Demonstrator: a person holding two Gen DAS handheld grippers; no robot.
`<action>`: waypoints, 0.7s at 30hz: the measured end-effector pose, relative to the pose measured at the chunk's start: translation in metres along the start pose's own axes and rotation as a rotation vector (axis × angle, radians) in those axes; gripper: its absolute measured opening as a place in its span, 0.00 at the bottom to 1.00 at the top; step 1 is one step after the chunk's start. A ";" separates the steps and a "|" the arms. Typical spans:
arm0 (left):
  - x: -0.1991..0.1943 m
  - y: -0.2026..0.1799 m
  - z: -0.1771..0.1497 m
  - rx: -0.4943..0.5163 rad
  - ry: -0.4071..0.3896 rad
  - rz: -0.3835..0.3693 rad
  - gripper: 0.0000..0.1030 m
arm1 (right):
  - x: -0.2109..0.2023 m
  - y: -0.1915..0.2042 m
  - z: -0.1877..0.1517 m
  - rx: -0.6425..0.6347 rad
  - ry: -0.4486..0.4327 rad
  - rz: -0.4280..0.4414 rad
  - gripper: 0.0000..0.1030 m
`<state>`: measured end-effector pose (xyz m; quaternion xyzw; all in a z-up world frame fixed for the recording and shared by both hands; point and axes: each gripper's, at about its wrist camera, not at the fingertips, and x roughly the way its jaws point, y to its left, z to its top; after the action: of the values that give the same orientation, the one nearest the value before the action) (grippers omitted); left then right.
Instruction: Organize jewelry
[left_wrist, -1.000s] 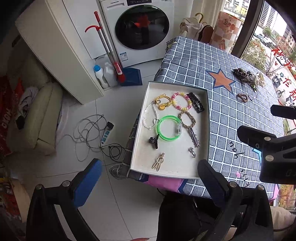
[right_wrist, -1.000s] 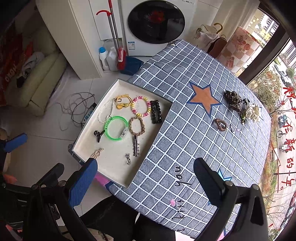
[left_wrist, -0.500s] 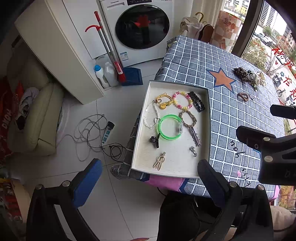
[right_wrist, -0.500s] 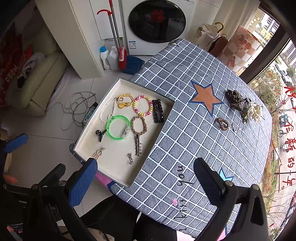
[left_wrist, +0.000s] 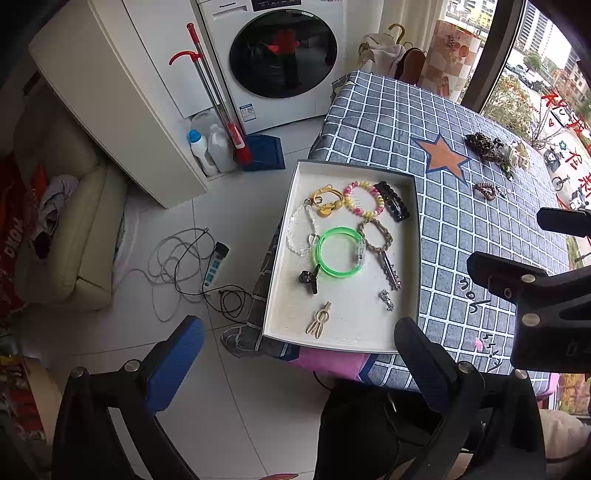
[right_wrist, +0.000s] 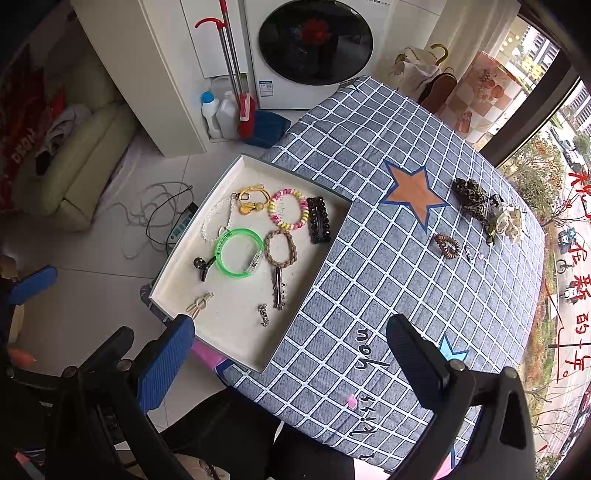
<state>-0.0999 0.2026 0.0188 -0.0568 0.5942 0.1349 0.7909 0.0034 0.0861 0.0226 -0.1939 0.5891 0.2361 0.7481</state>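
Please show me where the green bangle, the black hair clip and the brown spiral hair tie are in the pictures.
green bangle (left_wrist: 338, 232), left wrist view, on its upper rim.
black hair clip (right_wrist: 318, 224), right wrist view, on the middle of its body.
brown spiral hair tie (right_wrist: 447, 246), right wrist view, on its coiled ring.

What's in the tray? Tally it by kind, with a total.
Bracelets and loops: 5 (clear beaded, yellow, pink-yellow, green, braided)
Clips and pins: 5 (black, small black, beige, long silver, small silver)
Total: 10, all in the tray
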 end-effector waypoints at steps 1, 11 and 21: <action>0.000 0.000 0.000 0.002 -0.001 0.001 1.00 | 0.000 0.001 -0.001 0.000 0.000 0.000 1.00; -0.002 -0.001 -0.001 0.004 -0.002 0.000 1.00 | 0.000 0.000 0.000 0.000 0.000 0.001 1.00; -0.002 -0.002 -0.001 0.004 -0.002 0.001 1.00 | 0.000 0.001 -0.001 -0.001 0.000 0.002 1.00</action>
<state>-0.1010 0.2000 0.0199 -0.0548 0.5936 0.1343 0.7916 0.0022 0.0858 0.0224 -0.1938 0.5893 0.2369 0.7477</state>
